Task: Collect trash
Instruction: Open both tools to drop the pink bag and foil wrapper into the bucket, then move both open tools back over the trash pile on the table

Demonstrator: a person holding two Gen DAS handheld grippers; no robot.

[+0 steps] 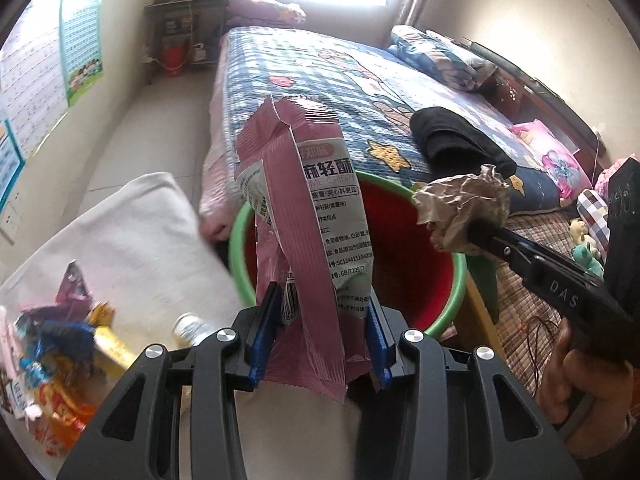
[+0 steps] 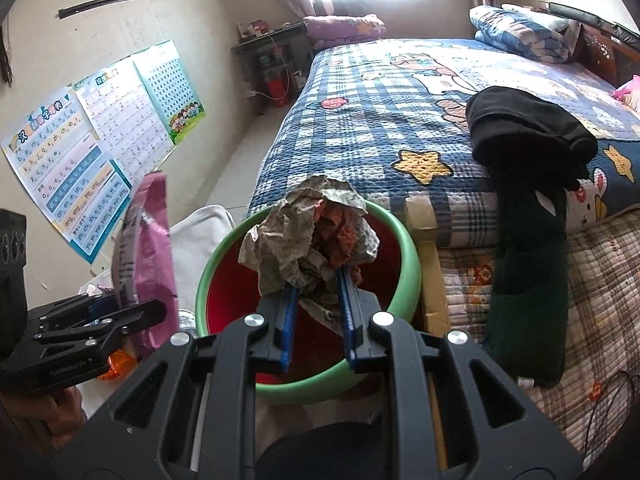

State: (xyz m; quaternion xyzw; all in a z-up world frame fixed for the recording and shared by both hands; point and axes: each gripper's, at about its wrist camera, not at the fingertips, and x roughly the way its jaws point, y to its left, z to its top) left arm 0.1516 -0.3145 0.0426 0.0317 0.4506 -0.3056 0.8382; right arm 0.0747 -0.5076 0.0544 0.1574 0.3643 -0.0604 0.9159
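Over the green-rimmed red bin (image 2: 404, 240) at the near corner of the bed (image 1: 320, 76), I had both tools loaded. Left gripper (image 1: 320, 320) was clamped on the lower part of a pink snack wrapper (image 1: 304, 208), which stood up from the jaws with its torn top toward the far side. Right gripper (image 2: 318, 312) was clenched on a crumpled paper wad (image 2: 308, 236), brownish-grey with some orange showing in the folds.

Positions: in the right wrist view the wad sat squarely over the bin's red interior, rim visible all round it. In the left wrist view the wrapper hung over the near-left part of the bin mouth, and its lower end trailed back past the jaws on my side. Wad and wrapper were apart, not touching.

My call for a clean drop: bring the left tool further over the centre before letting go, since the wrapper was long and light and could flop onto the rim or outside. Tip it nose-down so the tail cleared the pads. The wad looked ready to release as it was; open fully so the creased paper didn't snag on a pad.

More wrappers (image 1: 60, 360) and a small bottle (image 1: 192, 326) lay on the white cloth (image 1: 132, 232) to the near left, not yet collected.
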